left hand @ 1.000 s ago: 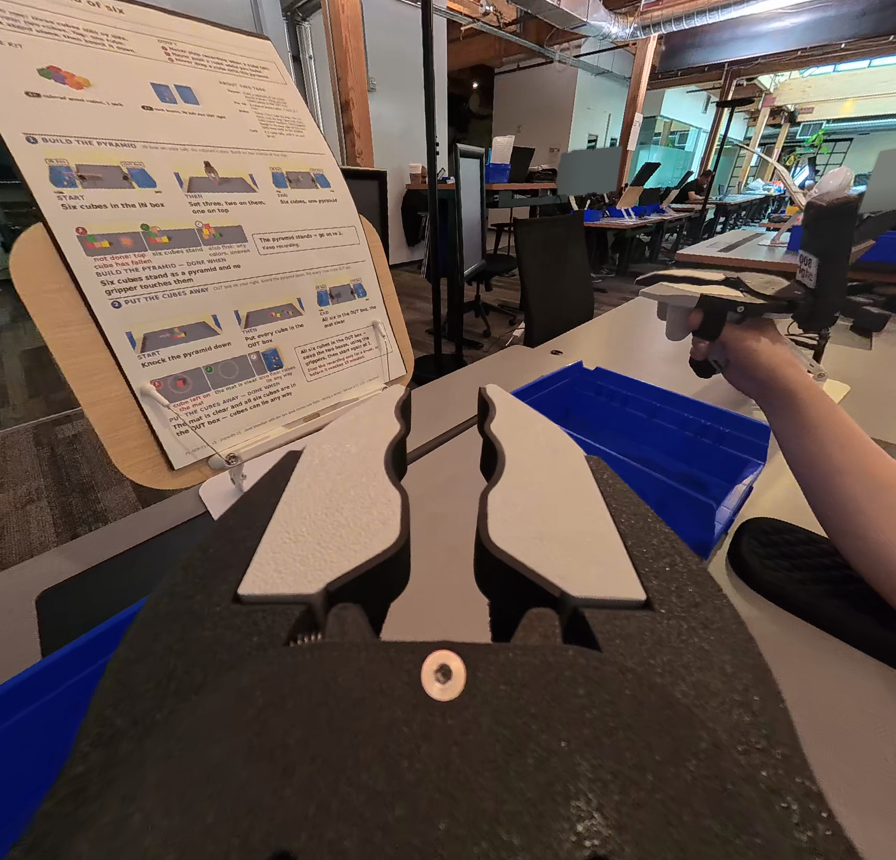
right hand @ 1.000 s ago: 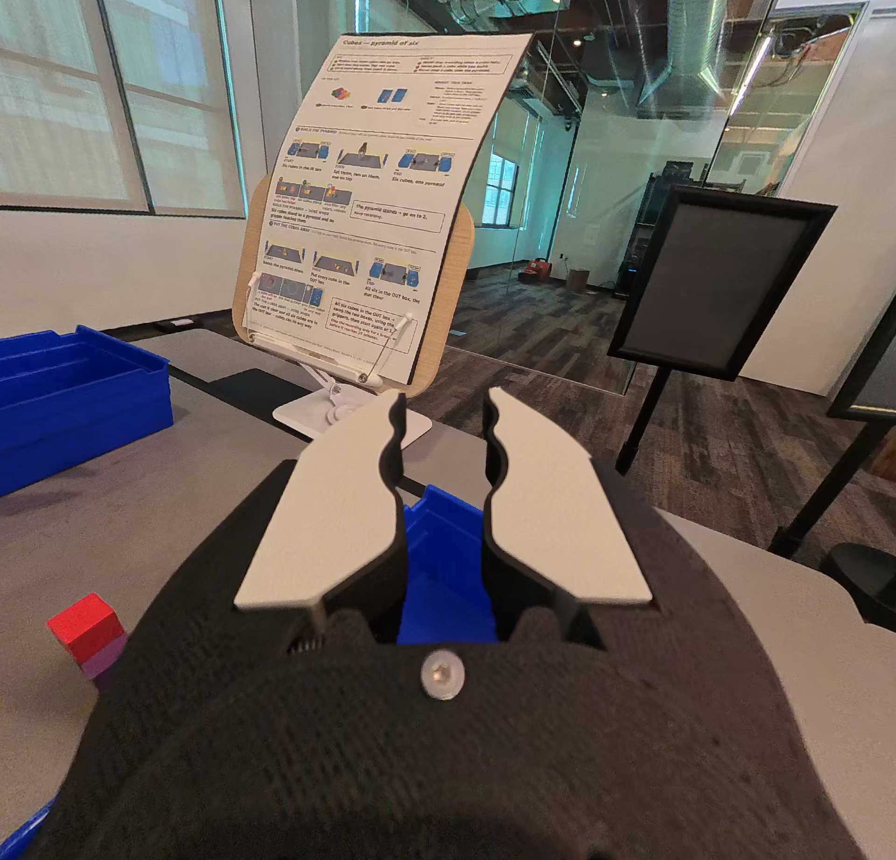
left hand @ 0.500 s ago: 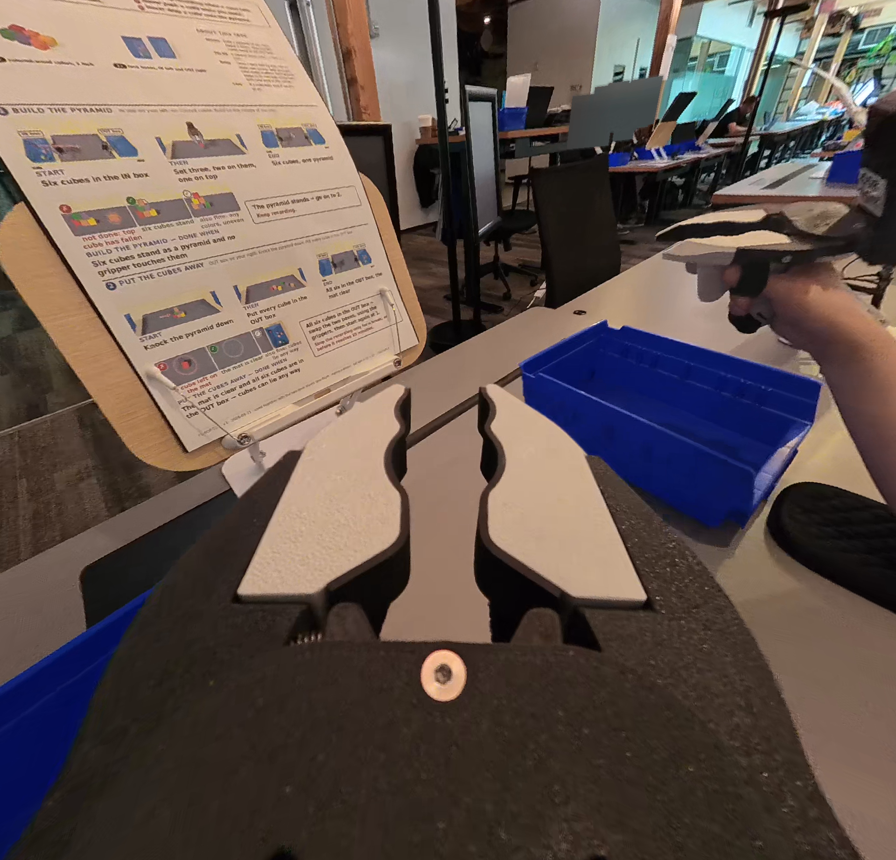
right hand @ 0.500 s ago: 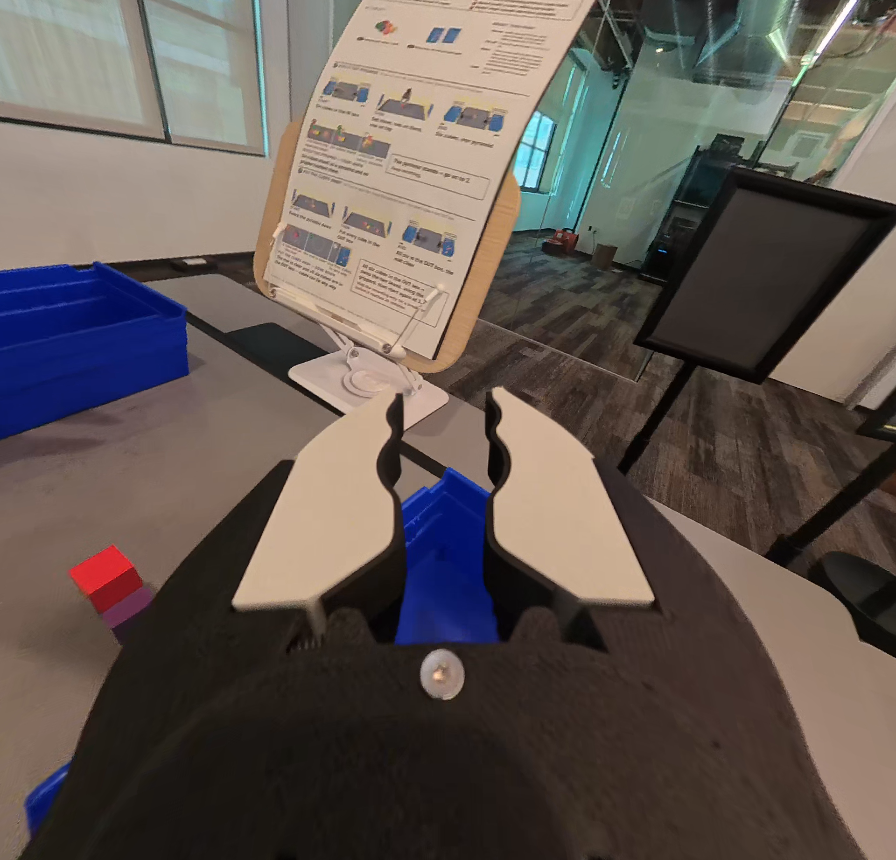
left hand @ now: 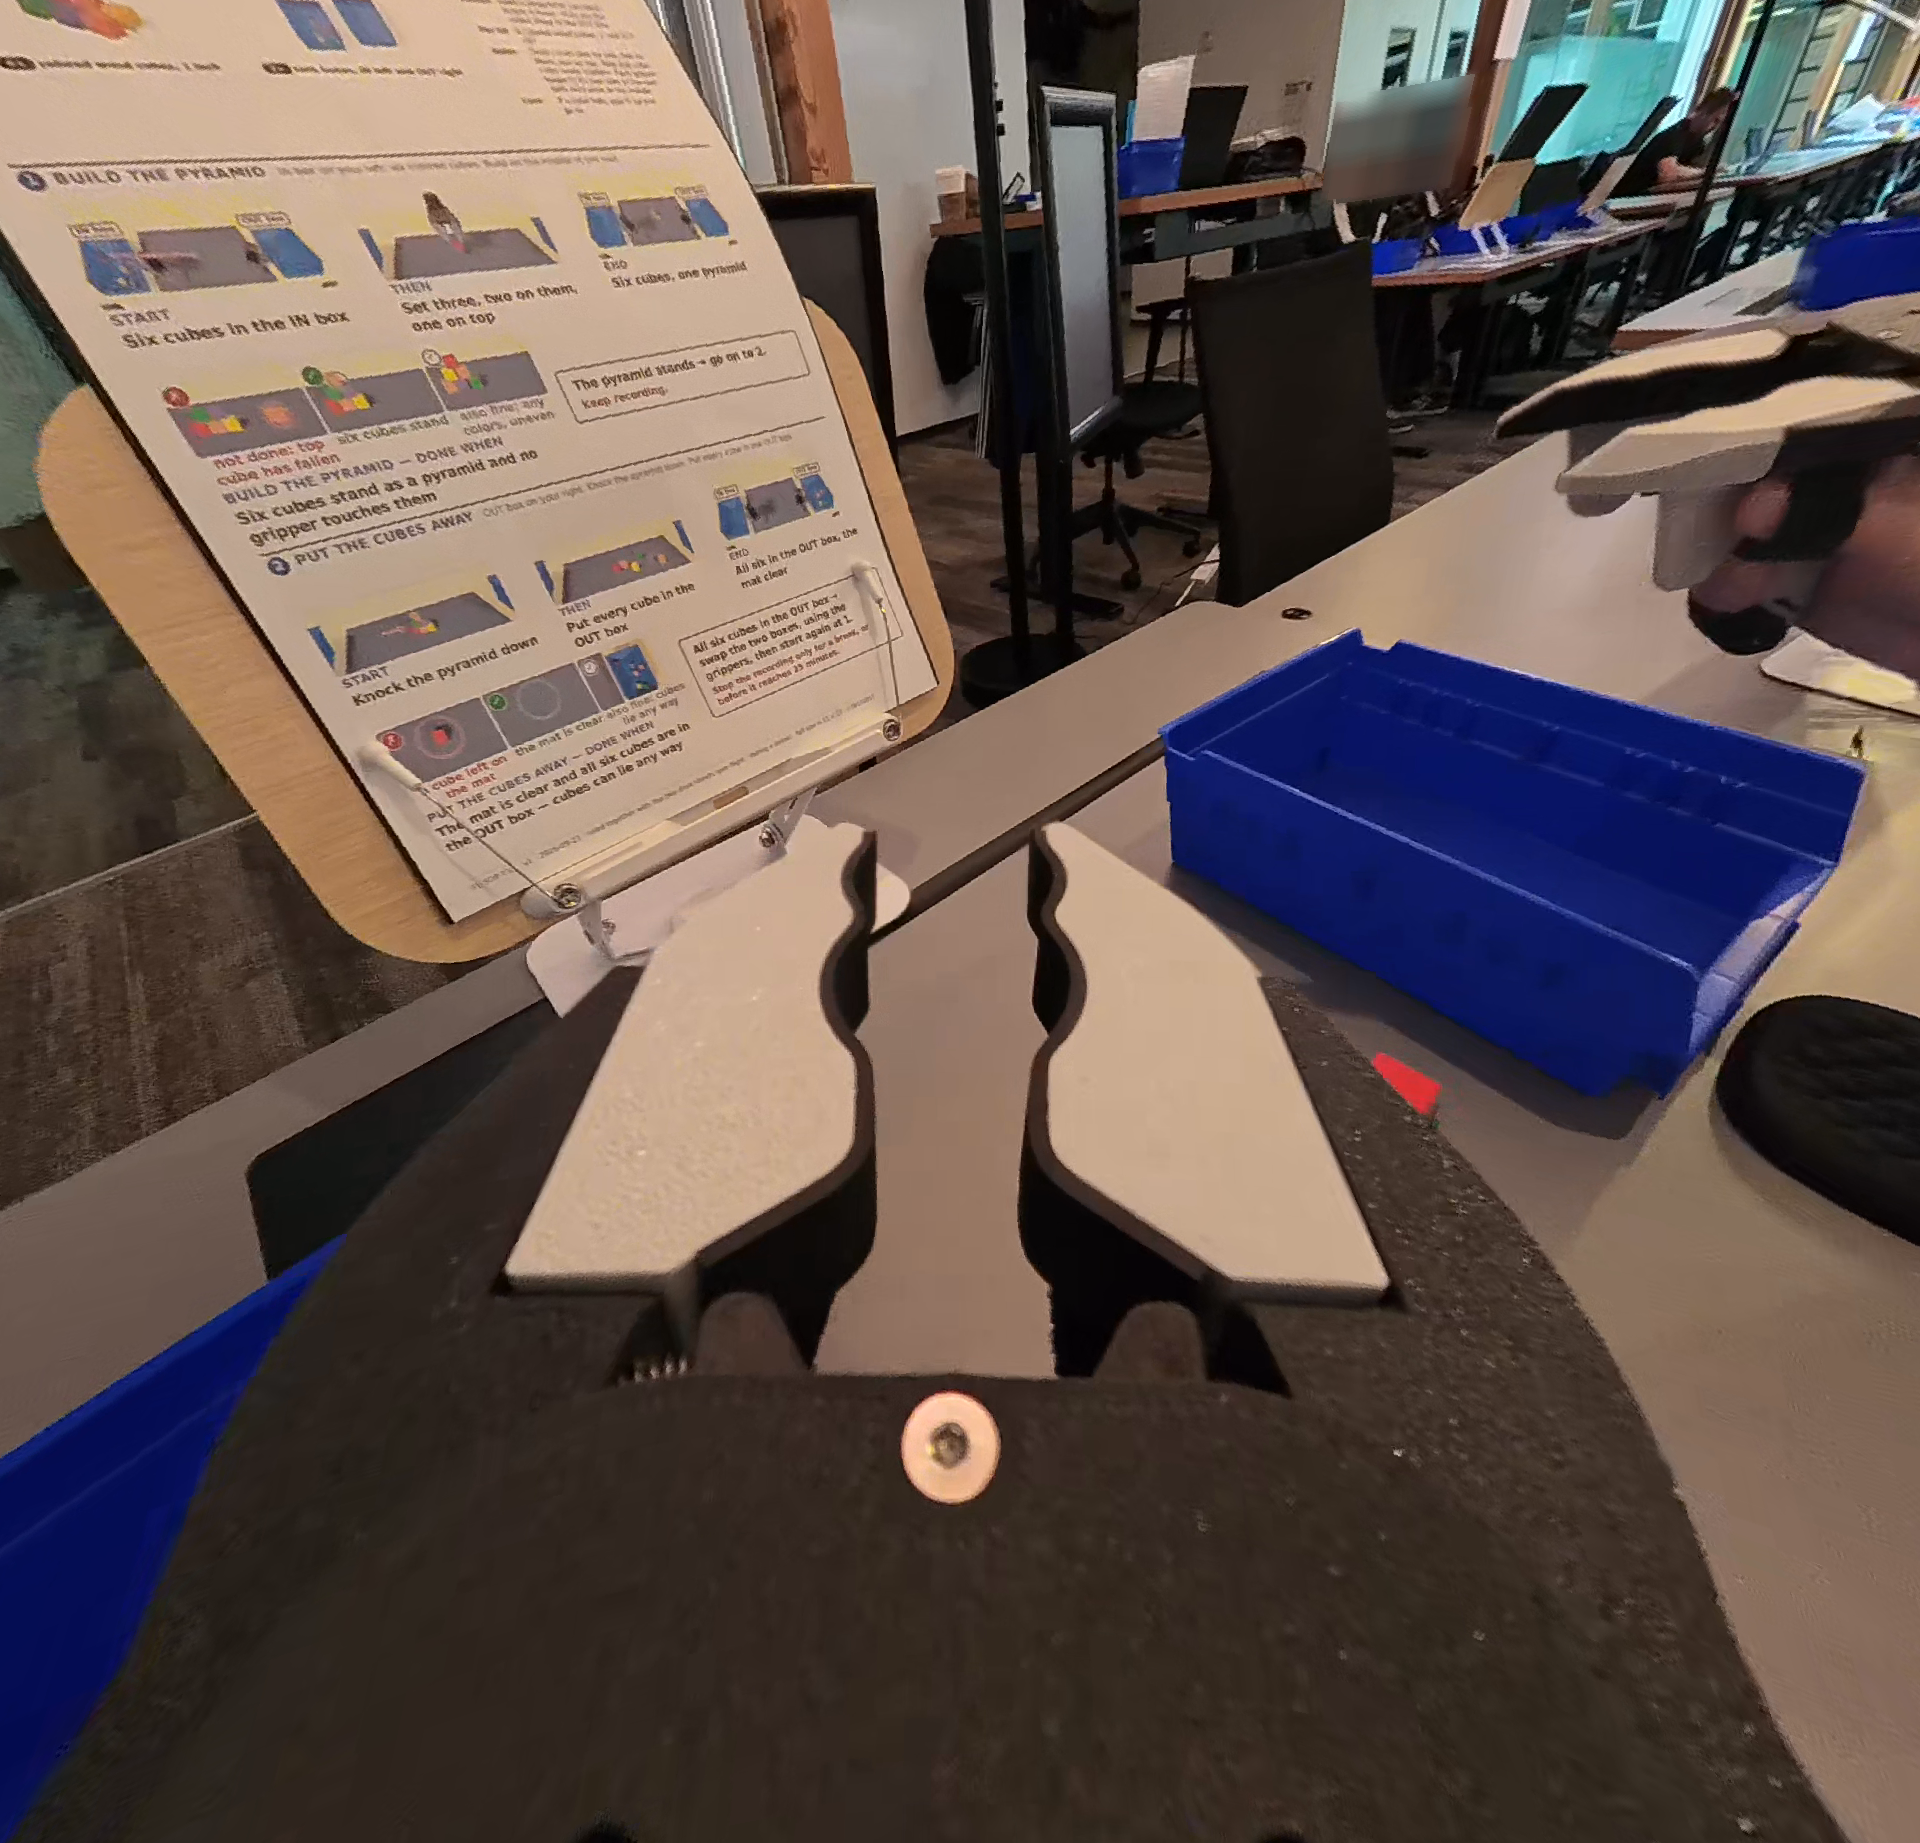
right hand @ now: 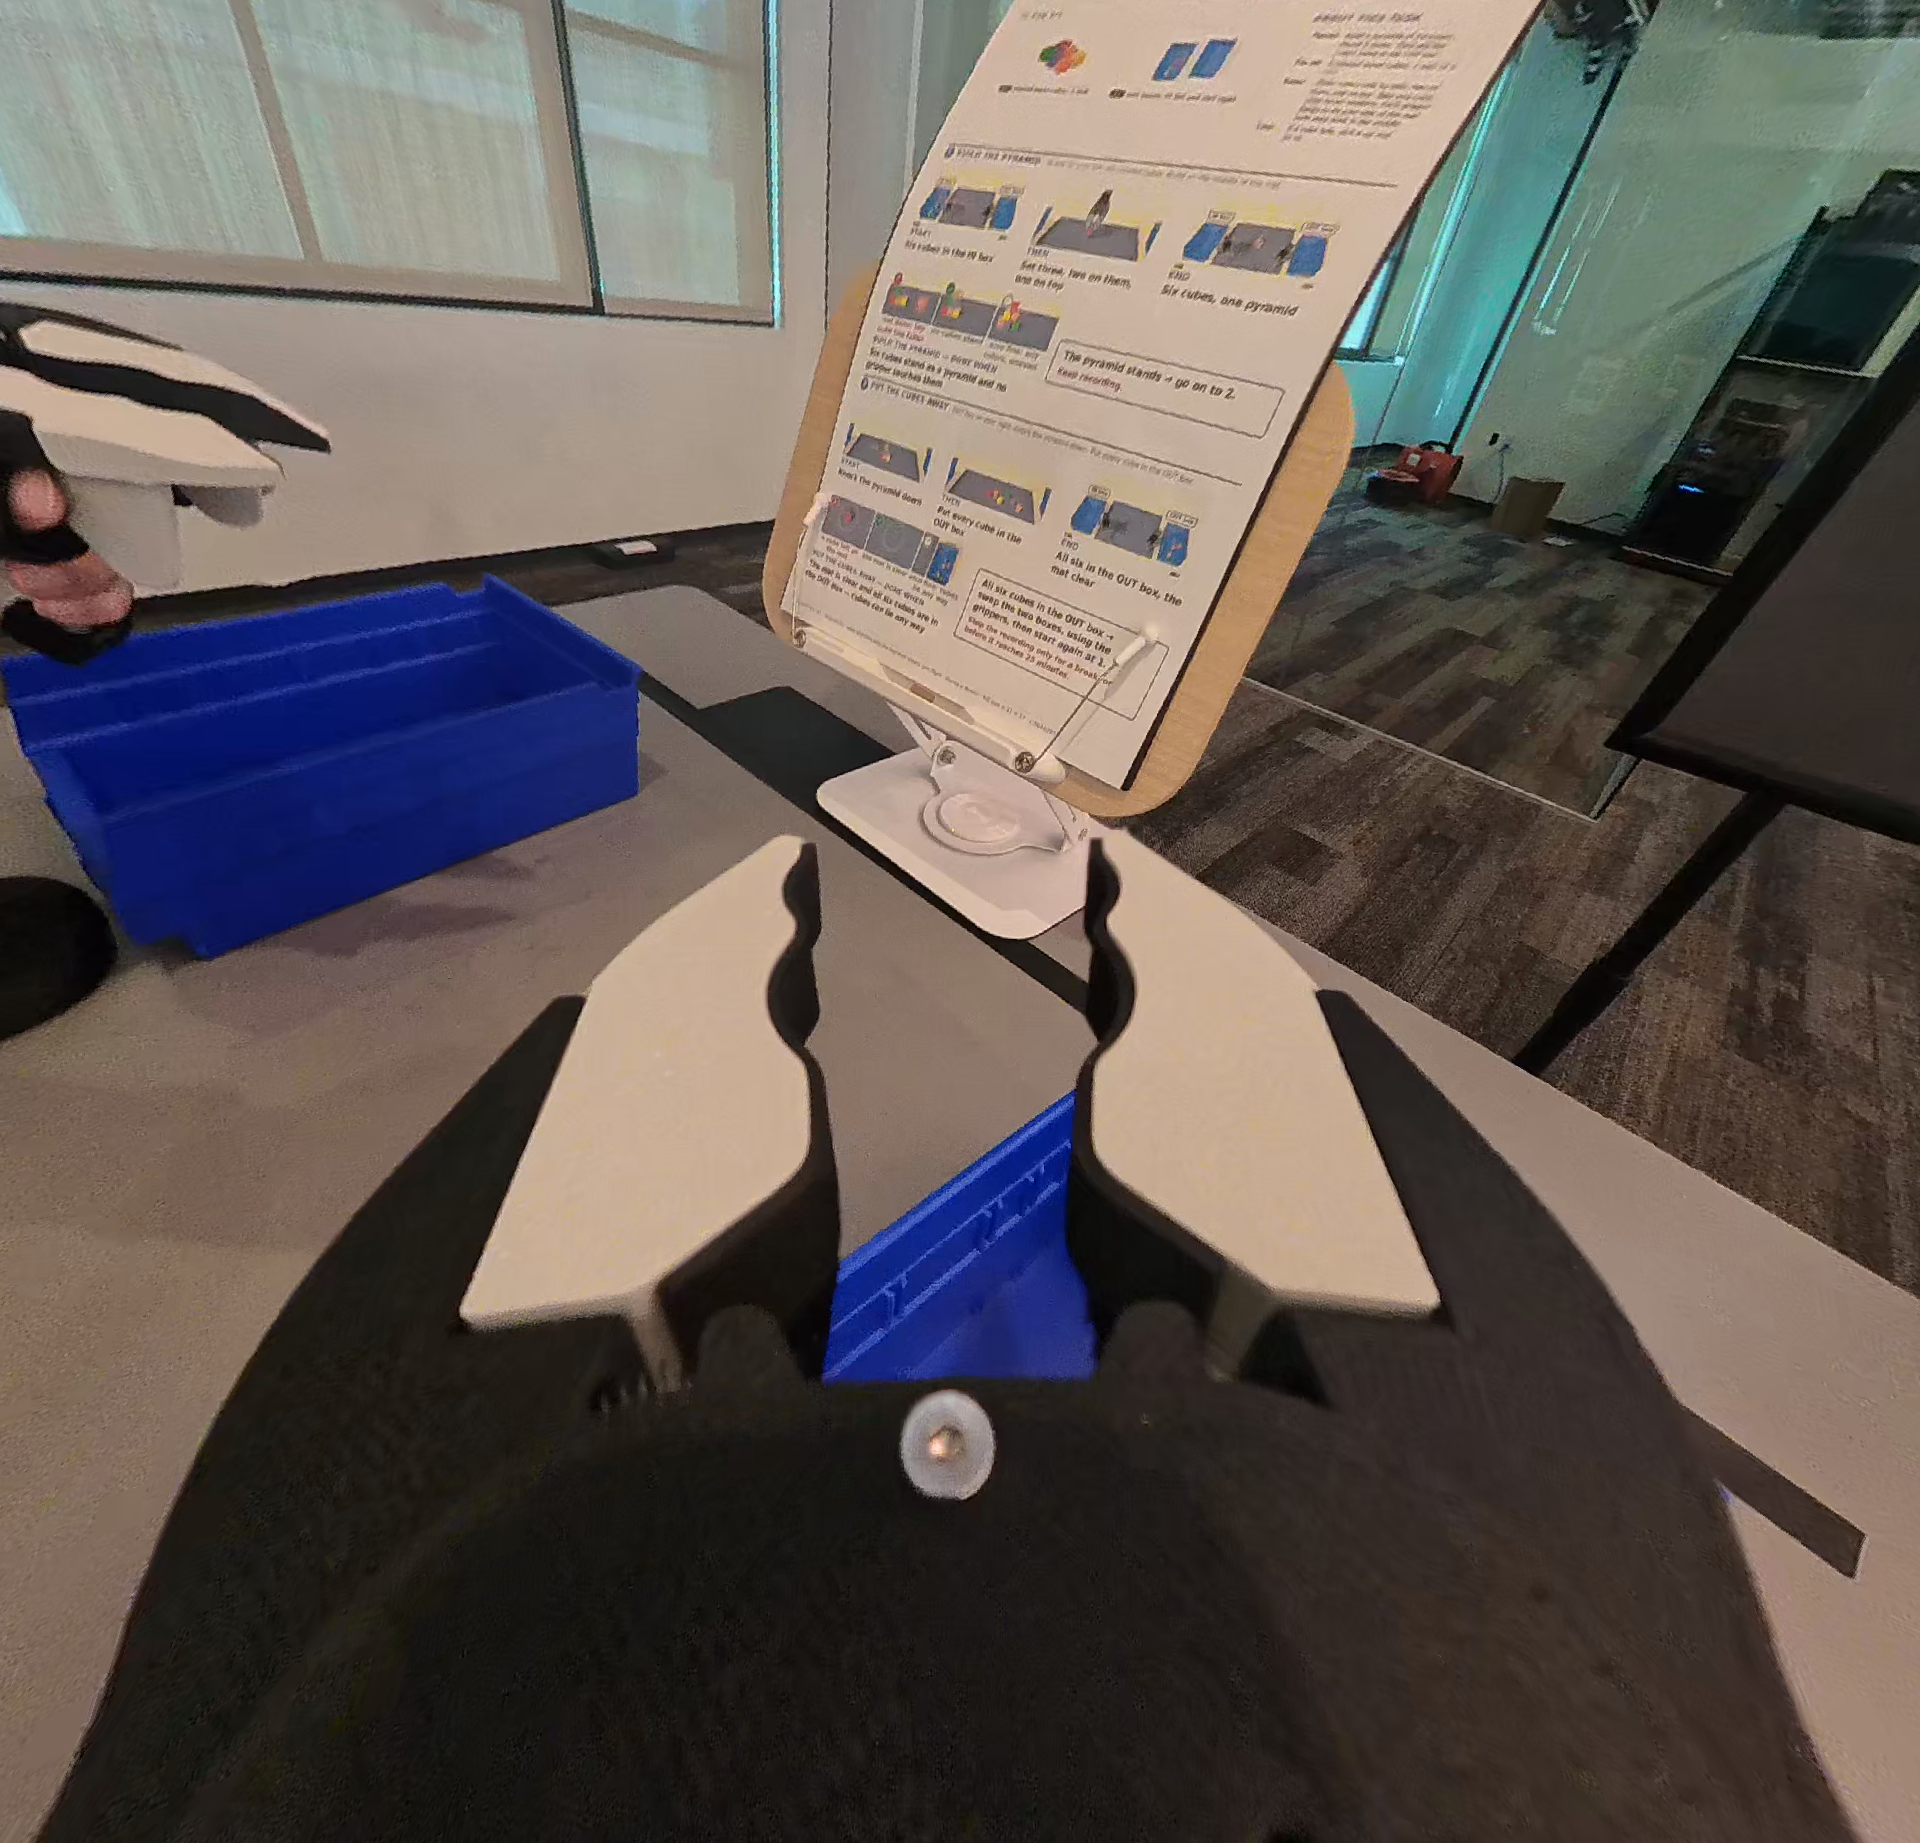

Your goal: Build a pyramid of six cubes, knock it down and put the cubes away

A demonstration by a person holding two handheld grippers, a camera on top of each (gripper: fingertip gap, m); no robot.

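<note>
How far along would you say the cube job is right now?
Little looks done: the right box appears empty. A red cube peeks past the left gripper. Both it and the right gripper have jaws apart, holding nothing. No pyramid shows; its state is hidden.

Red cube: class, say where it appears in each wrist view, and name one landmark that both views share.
Left wrist view: only a corner of the red cube shows, right of centre, on the table just in front of the blue box.
Right wrist view: not in it.
Shared landmark: the instruction sheet on its stand, upper left in the left view, upper right in the right view.
</note>
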